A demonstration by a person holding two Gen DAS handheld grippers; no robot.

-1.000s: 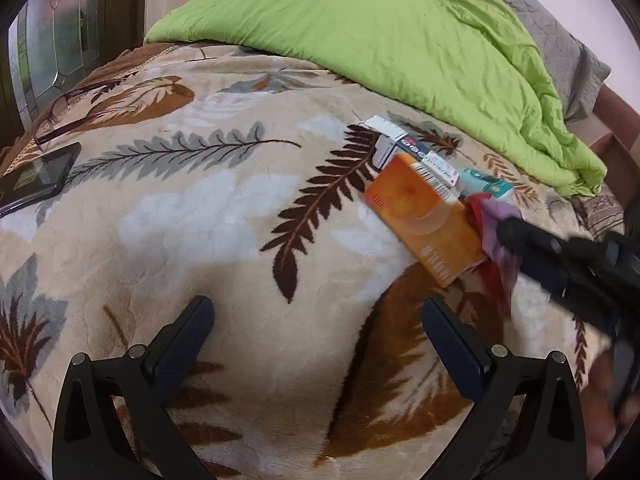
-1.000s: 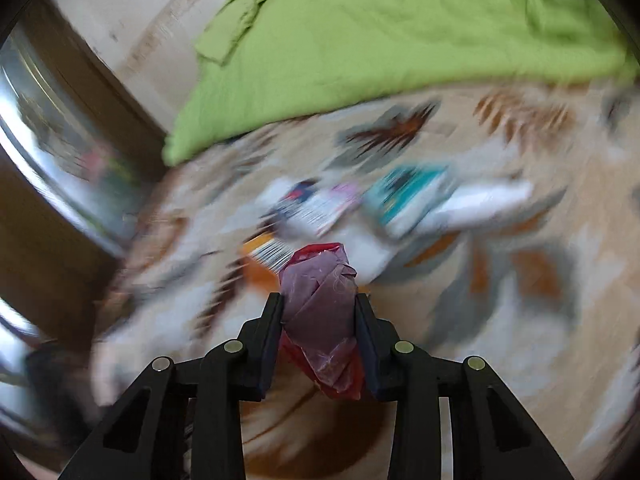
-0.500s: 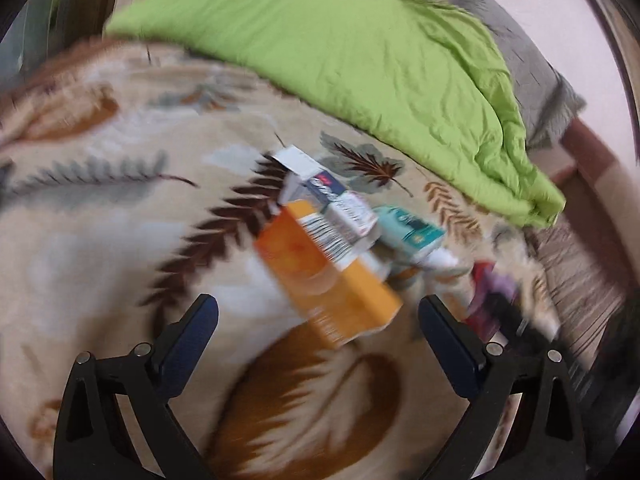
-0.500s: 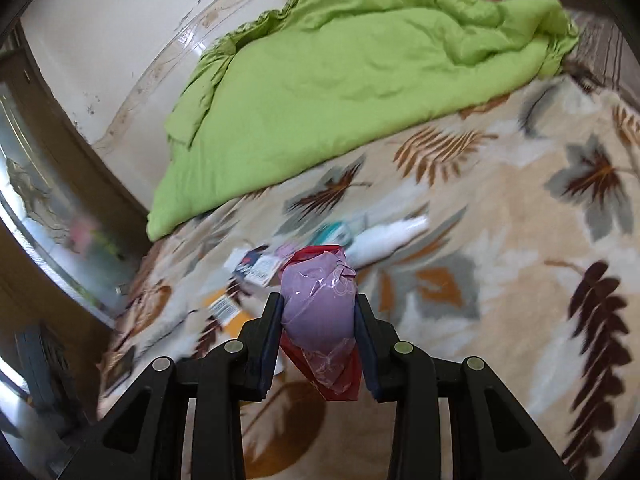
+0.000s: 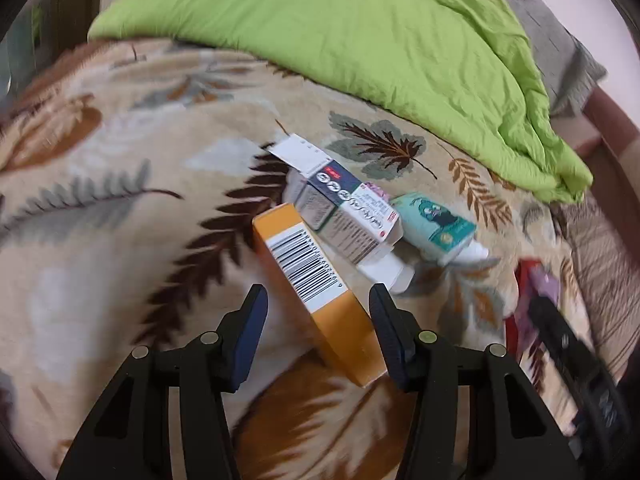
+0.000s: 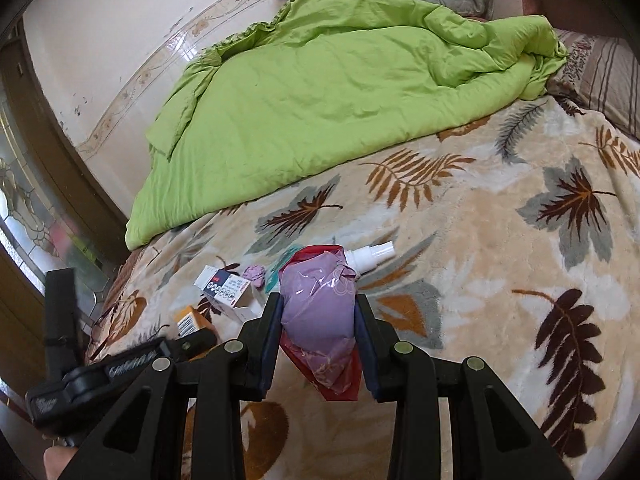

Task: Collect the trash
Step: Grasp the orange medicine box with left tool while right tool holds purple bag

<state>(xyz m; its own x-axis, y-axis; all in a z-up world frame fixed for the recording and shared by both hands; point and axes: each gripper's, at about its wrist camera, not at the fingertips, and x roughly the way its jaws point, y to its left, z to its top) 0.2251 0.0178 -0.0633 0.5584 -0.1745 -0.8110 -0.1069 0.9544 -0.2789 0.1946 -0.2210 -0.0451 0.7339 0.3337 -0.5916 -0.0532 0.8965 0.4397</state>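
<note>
- The bed fills both views: a leaf-print blanket [image 5: 120, 240] with a green duvet [image 5: 380, 40] heaped along its far side – trash lies in a cluster near the blanket's middle.
- The left gripper [image 5: 318, 300] now straddles the orange box [image 5: 316, 284], which a second ago lay well off to its right; its jaws have just been closing from full width. The right pad looks at or nearly at the box's edge, the left pad stands clear – not yet a grip, I judge, though the pickup is under way.
- The right gripper [image 6: 318, 320] stays clamped on a purple-and-red plastic bag [image 6: 320, 312], probably the collecting bag.
- Only the right view shows a white spray bottle [image 6: 372, 254] and a purple wad [image 6: 256, 274]; the left view shows the white carton [image 5: 344, 208] and teal pack [image 5: 436, 224] clearly.
</note>
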